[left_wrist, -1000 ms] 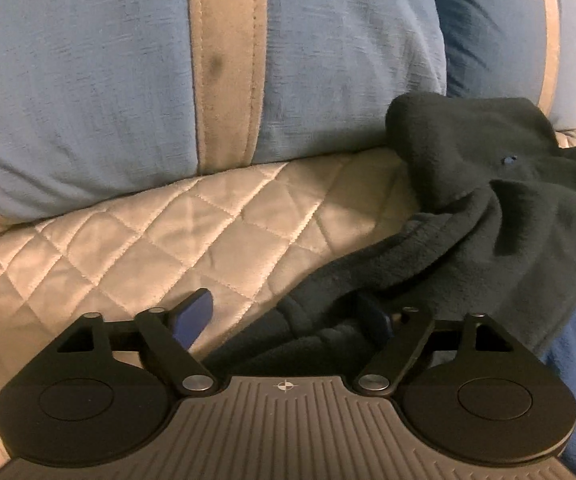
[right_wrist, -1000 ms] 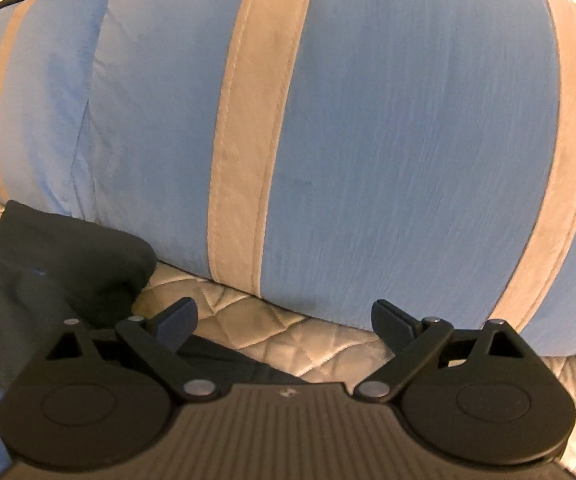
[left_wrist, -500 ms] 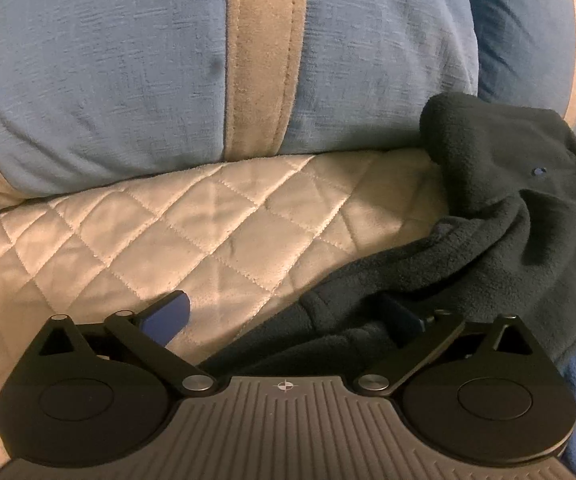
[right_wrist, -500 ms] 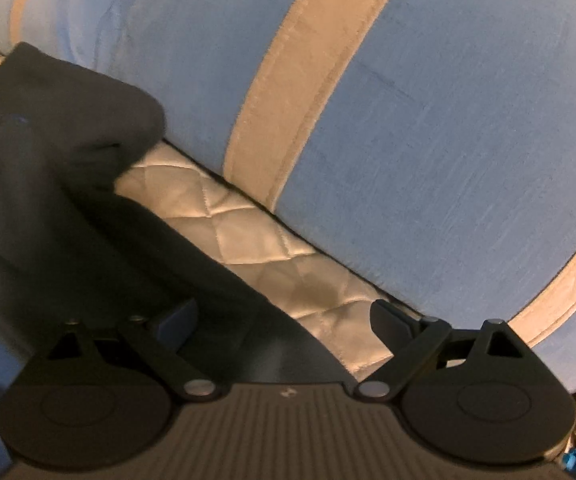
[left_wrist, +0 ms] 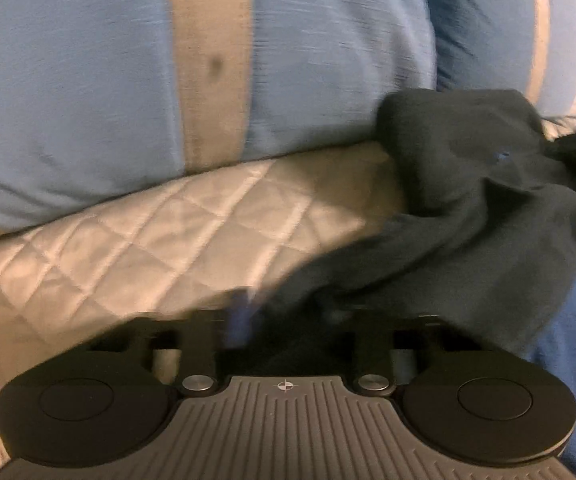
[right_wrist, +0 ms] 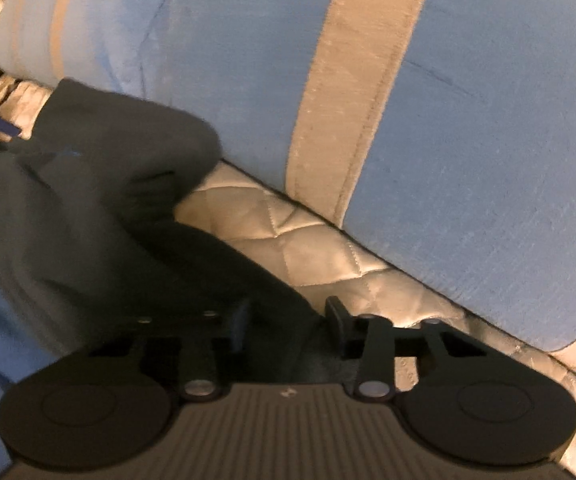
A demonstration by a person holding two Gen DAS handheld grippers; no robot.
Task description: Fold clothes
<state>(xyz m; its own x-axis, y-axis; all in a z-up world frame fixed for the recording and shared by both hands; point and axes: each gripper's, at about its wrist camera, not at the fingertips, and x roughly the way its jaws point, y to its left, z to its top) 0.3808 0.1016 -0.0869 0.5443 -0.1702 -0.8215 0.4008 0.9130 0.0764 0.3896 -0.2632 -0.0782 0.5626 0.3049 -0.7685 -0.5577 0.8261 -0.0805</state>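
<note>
A dark grey fleece garment (left_wrist: 468, 208) lies crumpled on a quilted beige cover (left_wrist: 147, 240), against blue pillows. My left gripper (left_wrist: 288, 312) has its fingers drawn in around the garment's near edge; the view is blurred. In the right wrist view the same garment (right_wrist: 99, 208) spreads left, and my right gripper (right_wrist: 288, 320) has its fingers narrowed on a fold of its edge. The left gripper's fingertips (right_wrist: 3, 126) show at the far left of that view, at the garment's other end.
Big blue pillows with tan stripes (left_wrist: 207, 80) (right_wrist: 368, 100) stand right behind the garment. A blue fabric (left_wrist: 568, 340) lies under the garment's near side. The quilted cover (right_wrist: 308, 248) runs along the pillows' foot.
Both grippers have gone from wide open to closed in on the garment's edge. The right gripper has swung down and left towards the garment.
</note>
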